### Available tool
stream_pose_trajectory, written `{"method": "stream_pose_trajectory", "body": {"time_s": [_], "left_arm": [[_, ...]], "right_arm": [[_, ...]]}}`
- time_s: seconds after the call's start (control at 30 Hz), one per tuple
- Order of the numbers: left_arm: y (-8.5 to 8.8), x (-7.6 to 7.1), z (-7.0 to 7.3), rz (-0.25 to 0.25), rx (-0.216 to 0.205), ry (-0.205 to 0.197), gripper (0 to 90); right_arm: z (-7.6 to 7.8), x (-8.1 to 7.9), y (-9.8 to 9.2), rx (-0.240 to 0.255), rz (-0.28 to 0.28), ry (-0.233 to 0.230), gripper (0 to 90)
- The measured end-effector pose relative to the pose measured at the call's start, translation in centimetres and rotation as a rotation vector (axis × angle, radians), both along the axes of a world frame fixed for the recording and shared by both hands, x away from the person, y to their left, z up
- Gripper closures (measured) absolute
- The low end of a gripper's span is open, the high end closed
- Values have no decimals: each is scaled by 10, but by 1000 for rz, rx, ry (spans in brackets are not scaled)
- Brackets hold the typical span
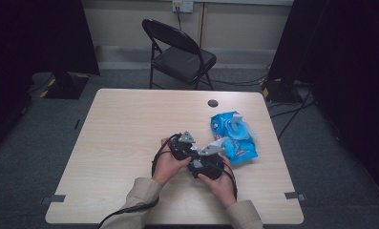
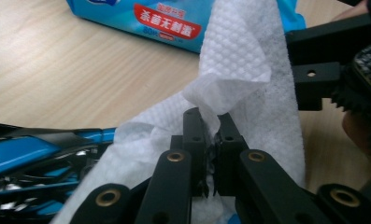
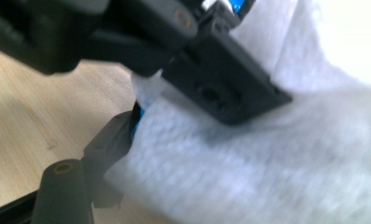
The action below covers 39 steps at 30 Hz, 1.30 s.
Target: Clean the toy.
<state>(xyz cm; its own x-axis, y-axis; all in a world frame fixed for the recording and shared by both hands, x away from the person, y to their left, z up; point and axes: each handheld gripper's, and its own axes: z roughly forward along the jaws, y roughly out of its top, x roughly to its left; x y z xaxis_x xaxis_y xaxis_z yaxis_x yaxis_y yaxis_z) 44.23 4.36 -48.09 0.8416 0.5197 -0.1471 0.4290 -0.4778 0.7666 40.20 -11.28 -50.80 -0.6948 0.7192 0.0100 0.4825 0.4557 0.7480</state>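
In the high view the two grippers meet at the centre of the frame, low over the pale wooden table [image 1: 130, 124]: the left gripper [image 1: 181, 147] sits just left of the right gripper [image 1: 207, 162], each held in a hand coming up from the bottom edge. Just to the right of them lies a blue wipes pack [image 1: 234, 136], and from this height the white wet wipe [image 1: 219, 141] is no more than a small pale patch between the pack and the tools. A black folding chair [image 1: 180, 52] stands beyond the table at the top of the frame.

The left gripper view gives what the high view cannot — the left gripper [image 2: 210, 128] has its jaws pressed together at lower centre, pinching a fold of the wet wipe [image 2: 239, 56], which rises in an embossed sheet towards the top of the frame. The wipes pack [image 2: 174, 21] with its red label lies across the top edge, and black parts of the other gripper stand at the right edge.

The right gripper view is blurred: the wet wipe [image 3: 267, 158] spreads across the right and bottom, and the left gripper crosses the top — its black jaw lies against the sheet. One jaw of the right gripper rises at lower left beside the wipe's edge; the jaws stand wide, and I cannot tell whether they press on the wipe
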Motion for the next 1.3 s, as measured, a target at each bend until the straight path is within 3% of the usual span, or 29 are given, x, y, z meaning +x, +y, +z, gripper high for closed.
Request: {"method": "stream_pose_trajectory", "body": {"time_s": [0.13, 0.5, 0.83, 1.0, 1.17, 1.3], "left_arm": [[3, 4, 0, 6, -18, 5, 859], [7, 11, 3, 9, 16, -43, 856], [8, 17, 3, 17, 18, -45, 856], [11, 22, 5, 30, 41, -67, 847], [19, 29, 4, 71, 26, -62, 842], [22, 33, 2, 84, 35, -81, 831]], "right_arm": [[0, 0, 0, 0, 0, 0, 260], [0, 0, 0, 1, 0, 1, 260], [0, 0, 0, 0, 0, 0, 260], [0, 0, 0, 0, 0, 0, 260], [0, 0, 0, 0, 1, -1, 260], [0, 0, 0, 0, 0, 1, 260]]}}
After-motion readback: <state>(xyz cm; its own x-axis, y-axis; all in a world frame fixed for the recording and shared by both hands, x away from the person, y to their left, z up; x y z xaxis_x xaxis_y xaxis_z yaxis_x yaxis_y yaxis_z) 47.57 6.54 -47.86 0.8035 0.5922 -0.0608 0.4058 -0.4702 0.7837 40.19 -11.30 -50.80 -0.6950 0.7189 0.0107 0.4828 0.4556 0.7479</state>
